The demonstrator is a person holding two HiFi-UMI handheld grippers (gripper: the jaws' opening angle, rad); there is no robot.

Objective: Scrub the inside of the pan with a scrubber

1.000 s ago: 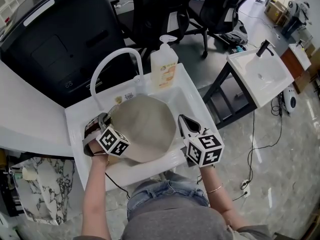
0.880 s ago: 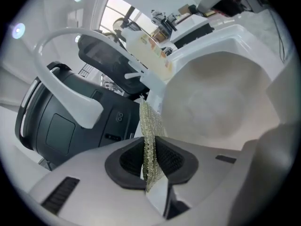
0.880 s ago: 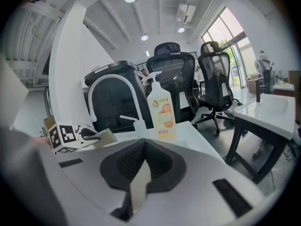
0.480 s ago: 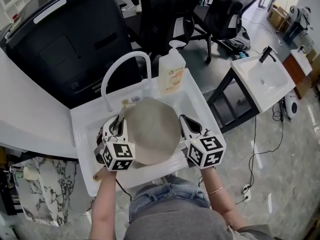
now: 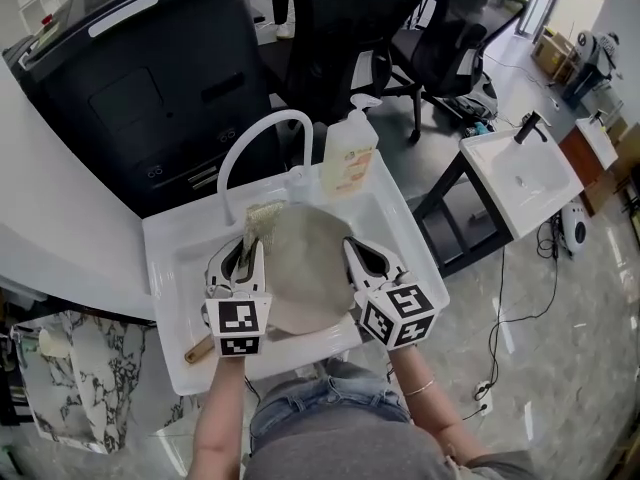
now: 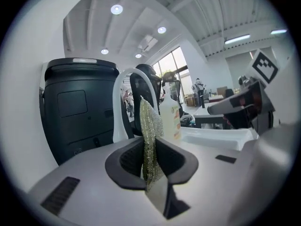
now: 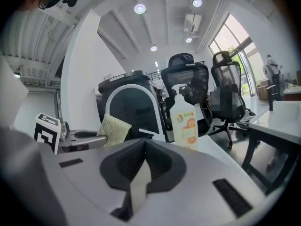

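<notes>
Left gripper fingers pinch scrubber; right gripper fingers clamp pan rim. Thin hold: scrubbing pressure may twist pan loose

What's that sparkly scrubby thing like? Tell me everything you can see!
The scrubber is a thin, squarish pad of yellow-green glittery mesh. One end is pinched in the left gripper; the rest sticks out past the jaws, free. From above, it shows by the pan's far edge, over the white sink.
</notes>
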